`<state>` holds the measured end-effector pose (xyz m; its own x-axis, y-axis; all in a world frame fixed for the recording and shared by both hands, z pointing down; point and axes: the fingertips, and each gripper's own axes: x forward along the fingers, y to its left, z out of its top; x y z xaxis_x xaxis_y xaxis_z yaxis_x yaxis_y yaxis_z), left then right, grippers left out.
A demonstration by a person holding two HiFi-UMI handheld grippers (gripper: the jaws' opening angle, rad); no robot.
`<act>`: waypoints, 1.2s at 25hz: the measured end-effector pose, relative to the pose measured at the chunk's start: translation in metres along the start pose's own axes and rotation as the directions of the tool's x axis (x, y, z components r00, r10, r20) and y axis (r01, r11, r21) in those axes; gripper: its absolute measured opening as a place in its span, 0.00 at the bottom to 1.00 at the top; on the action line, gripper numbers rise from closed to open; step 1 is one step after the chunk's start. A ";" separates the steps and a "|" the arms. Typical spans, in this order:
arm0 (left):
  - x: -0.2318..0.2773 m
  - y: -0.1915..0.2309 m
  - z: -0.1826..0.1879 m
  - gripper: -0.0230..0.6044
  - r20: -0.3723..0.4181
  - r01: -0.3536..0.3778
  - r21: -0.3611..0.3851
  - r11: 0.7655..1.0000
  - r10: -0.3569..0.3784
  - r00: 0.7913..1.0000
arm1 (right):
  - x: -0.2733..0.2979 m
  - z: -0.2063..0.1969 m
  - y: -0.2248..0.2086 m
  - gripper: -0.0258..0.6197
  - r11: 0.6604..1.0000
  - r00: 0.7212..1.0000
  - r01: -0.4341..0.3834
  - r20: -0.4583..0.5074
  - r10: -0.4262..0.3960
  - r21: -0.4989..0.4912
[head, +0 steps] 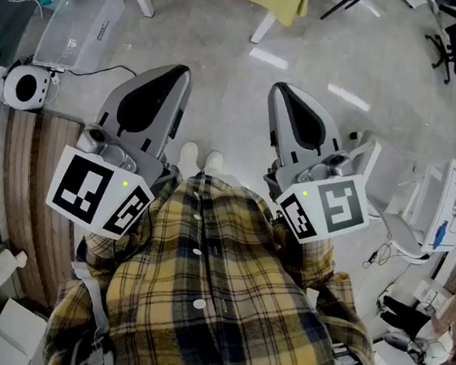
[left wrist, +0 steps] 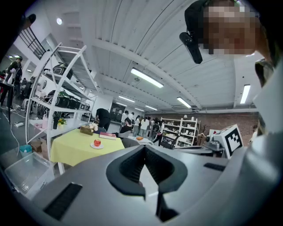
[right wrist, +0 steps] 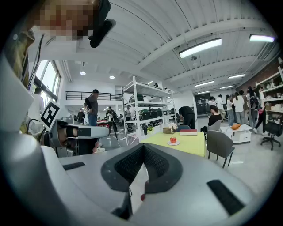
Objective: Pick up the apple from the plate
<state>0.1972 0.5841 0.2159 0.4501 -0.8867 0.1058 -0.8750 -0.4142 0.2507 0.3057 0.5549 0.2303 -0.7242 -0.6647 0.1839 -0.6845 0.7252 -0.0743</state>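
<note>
Head view: two-jaw grey left gripper [head: 175, 73] and right gripper [head: 281, 90], mid-frame, both clenched empty, apparently in carrying posture.
Left gripper view: round red apple [left wrist: 97, 142] on white plate [left wrist: 92, 146], yellow-green clothed table [left wrist: 73, 150], centre left, well apart.
Right gripper view: same apple, centre right.

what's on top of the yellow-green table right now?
An apple on a small plate, a red book and a box of flowers. The near corner of the table is covered by the body of the right gripper, so anything there can't be seen.
</note>
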 end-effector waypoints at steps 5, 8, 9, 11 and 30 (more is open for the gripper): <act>0.010 -0.003 -0.002 0.05 -0.013 -0.006 0.006 1.000 0.006 1.000 | 0.001 0.000 -0.004 0.03 1.000 1.000 -0.004 -0.007 0.005 0.011; 0.013 -0.007 -0.004 0.04 -0.020 -0.011 0.012 1.000 0.011 1.000 | 0.001 0.000 -0.005 0.03 1.000 1.000 -0.008 -0.005 0.008 0.011; 0.014 -0.008 -0.004 0.05 -0.020 -0.012 0.015 1.000 0.012 1.000 | 0.001 0.001 -0.005 0.03 1.000 1.000 -0.012 -0.002 0.012 0.010; 0.015 -0.012 -0.006 0.04 -0.022 -0.012 0.019 1.000 0.013 1.000 | 0.000 0.001 -0.007 0.03 1.000 1.000 -0.017 0.001 0.017 0.010; 0.034 0.002 -0.007 0.05 -0.024 -0.062 0.051 0.997 0.063 0.998 | 0.021 0.001 -0.014 0.03 0.998 0.998 -0.055 -0.004 0.055 -0.005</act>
<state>0.2123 0.5542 0.2266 0.3981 -0.9060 0.1440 -0.9091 -0.3685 0.1944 0.3003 0.5306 0.2345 -0.7602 -0.6234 0.1831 -0.6434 0.7615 -0.0789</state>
